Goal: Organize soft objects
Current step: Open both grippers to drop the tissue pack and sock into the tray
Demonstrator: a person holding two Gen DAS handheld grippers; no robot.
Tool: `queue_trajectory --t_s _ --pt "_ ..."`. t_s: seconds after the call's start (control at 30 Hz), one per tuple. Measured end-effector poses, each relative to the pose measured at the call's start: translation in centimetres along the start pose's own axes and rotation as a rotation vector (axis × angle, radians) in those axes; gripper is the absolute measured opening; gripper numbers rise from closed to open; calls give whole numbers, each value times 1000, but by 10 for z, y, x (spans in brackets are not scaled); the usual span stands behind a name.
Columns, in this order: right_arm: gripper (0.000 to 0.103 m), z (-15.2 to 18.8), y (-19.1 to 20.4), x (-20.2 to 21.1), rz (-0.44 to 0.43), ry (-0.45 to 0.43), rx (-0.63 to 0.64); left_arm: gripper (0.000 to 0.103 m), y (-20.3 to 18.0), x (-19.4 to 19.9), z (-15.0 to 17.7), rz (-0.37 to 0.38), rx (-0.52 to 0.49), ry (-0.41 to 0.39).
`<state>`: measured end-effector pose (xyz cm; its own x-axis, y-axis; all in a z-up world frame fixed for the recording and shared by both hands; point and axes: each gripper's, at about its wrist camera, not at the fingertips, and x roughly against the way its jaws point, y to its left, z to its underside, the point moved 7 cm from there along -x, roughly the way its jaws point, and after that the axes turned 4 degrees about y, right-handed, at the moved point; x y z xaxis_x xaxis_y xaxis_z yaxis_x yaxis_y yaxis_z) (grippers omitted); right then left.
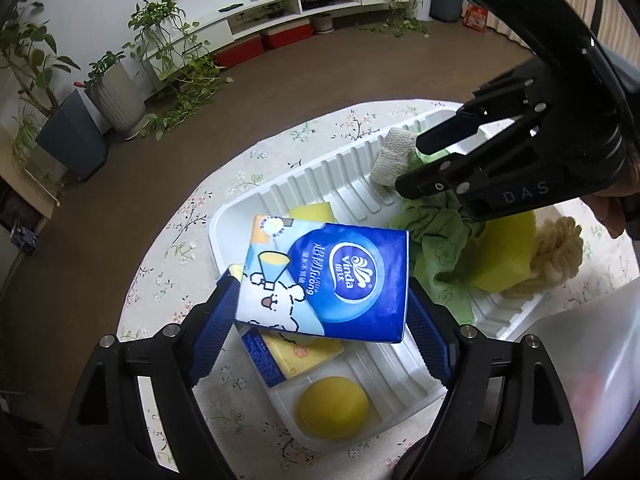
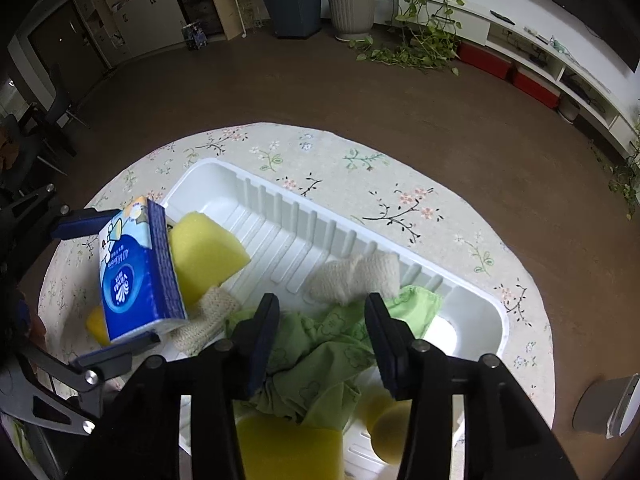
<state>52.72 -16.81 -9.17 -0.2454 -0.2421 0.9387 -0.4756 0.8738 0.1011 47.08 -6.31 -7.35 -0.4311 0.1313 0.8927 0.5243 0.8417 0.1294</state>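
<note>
Floral cloth (image 2: 400, 168) covers the table under the white tray (image 2: 224, 176); brown floor, plants beyond. Left gripper (image 1: 320, 292) clamps the tissue pack (image 1: 332, 276); right gripper (image 2: 320, 340) apart over green cloth (image 2: 320, 364). Only the left view shows the rope knot (image 1: 556, 252) beside the tray.

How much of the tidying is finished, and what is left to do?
Mostly done, it looks like: the sponges, the knitted cloth and the green cloth already lie in the white tray. In hand: the left gripper holds the blue tissue pack over the tray. The right gripper stands open above the green cloth. Left: setting the pack down.
</note>
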Motion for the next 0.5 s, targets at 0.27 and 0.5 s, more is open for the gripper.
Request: queue_trajectory --t_s 0.27,0.5 --pt "50 5 -6 15 -6 -25 -24 81 3 18 3 1 8 -36" --pt "57 14 -12 46 -9 -79 -47 86 18 42 1 -21 68 -90"
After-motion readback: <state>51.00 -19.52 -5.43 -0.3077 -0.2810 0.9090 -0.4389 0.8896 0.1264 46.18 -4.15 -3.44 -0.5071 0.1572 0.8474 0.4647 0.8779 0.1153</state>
